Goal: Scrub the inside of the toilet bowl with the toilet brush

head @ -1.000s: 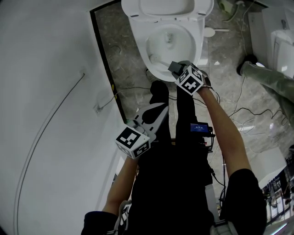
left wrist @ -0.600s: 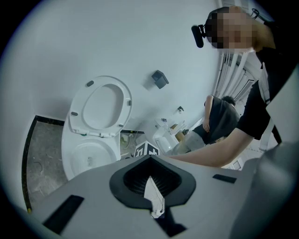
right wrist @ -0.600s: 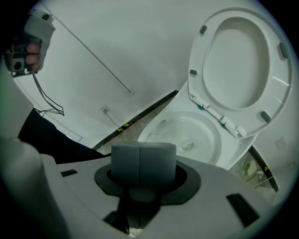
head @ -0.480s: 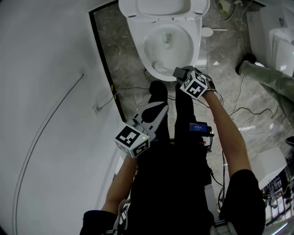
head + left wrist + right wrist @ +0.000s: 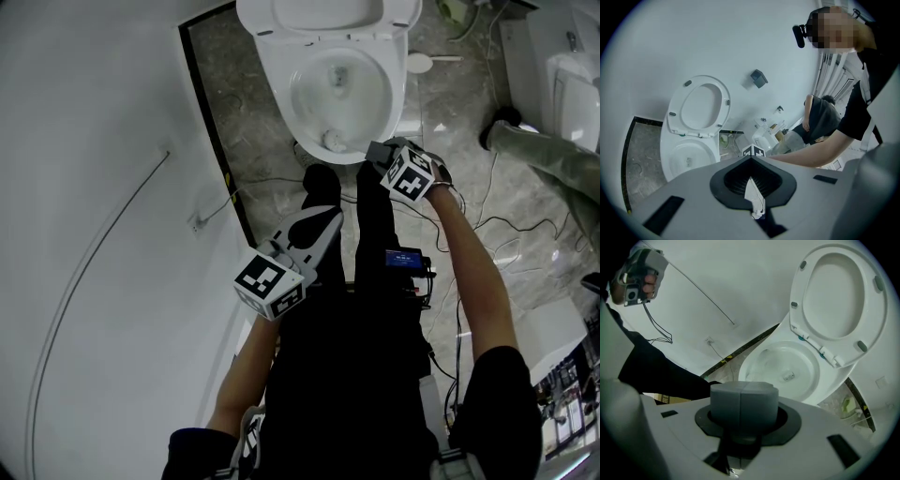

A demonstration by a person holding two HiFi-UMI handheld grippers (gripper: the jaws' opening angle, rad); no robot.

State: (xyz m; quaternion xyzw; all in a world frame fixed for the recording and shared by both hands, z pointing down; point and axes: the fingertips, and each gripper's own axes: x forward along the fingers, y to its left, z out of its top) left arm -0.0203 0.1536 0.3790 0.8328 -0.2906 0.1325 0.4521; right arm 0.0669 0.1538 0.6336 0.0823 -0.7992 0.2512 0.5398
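Right tool (image 5: 377, 150) has pulled back from over the bowl's front rim. It now sits just outside the rim at its front right. The greyish head in the bowl went with it, from the left inner wall to the front. Left tool (image 5: 330, 221) hasn't shifted.

Room, big to small:
- White wall (image 5: 94, 141) fills the left side, with a thin cable (image 5: 103, 244) running across it.
- Grey marbled floor (image 5: 253, 103), with a black skirting strip (image 5: 211, 122) along its wall edge.
- Loose wires (image 5: 487, 216) trail over the floor on the right.
- White toilet stands at the floor's far edge, seat (image 5: 839, 296) up. The toilet bowl (image 5: 361, 103) is open and wet-looking.
- A second person's leg (image 5: 548, 159) is at the floor's right edge, beside another white fixture (image 5: 572, 75).
- A white long-handled item (image 5: 424, 64) lies on the floor just right of the toilet. Can't tell what it is.

Tools:
- Right: grey pads pressed face to face, seam closed. Its own view shows nothing between them.
- Left: held low by the person's thigh, well apart from the toilet. Jaws are together, with a thin white sliver (image 5: 753, 197) at the seam.

Toilet brush (image 5: 333, 141): only a round head shows, low inside the bowl at the front rim, near the right tool's tips. The handle can't be made out, so I can't tell if it's linked to the tool.
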